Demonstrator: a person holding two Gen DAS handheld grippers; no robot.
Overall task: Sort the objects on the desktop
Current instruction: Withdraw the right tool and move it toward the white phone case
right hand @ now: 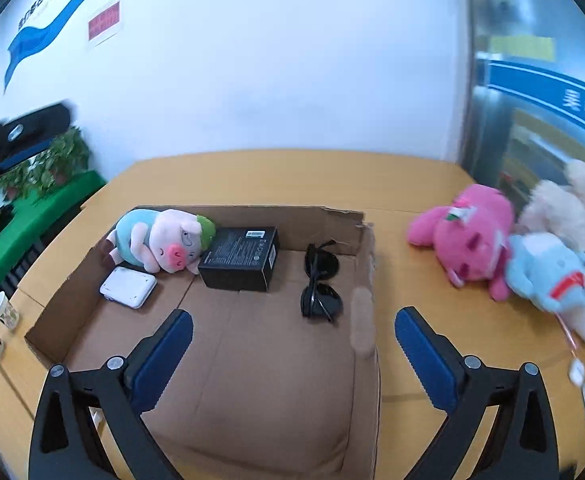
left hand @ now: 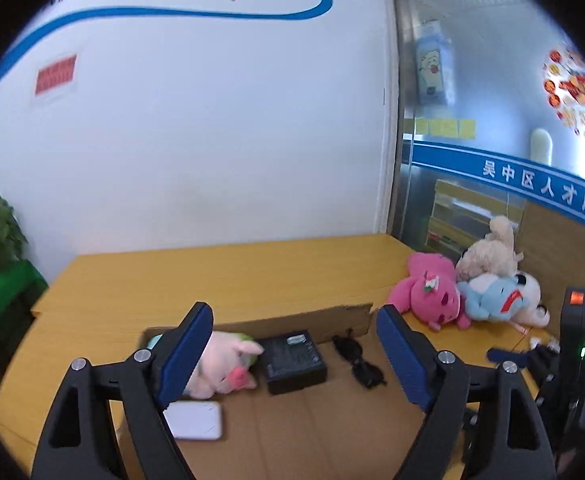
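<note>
Both my claws, left claw (left hand: 292,354) and right claw (right hand: 294,354), gape wide, empty. Pink plush (right hand: 466,242) lies right of the cardboard box (right hand: 366,264) on the worktop (right hand: 432,320); reaching across, I might snag the box wall.

Left gripper (left hand: 292,356): my left-wrist camera shows jaws spread wide, blue pads (left hand: 184,356) facing inward, nothing between them, black linkage arms angling out from the bottom of the frame.

Right gripper (right hand: 292,356): likewise spread wide and empty in its own view, blue pads (right hand: 426,362) clear of contact.

Cross-views: I see the left unit at the left edge of the right camera, blurred; the right unit's black body at the right edge of the left camera.
</note>
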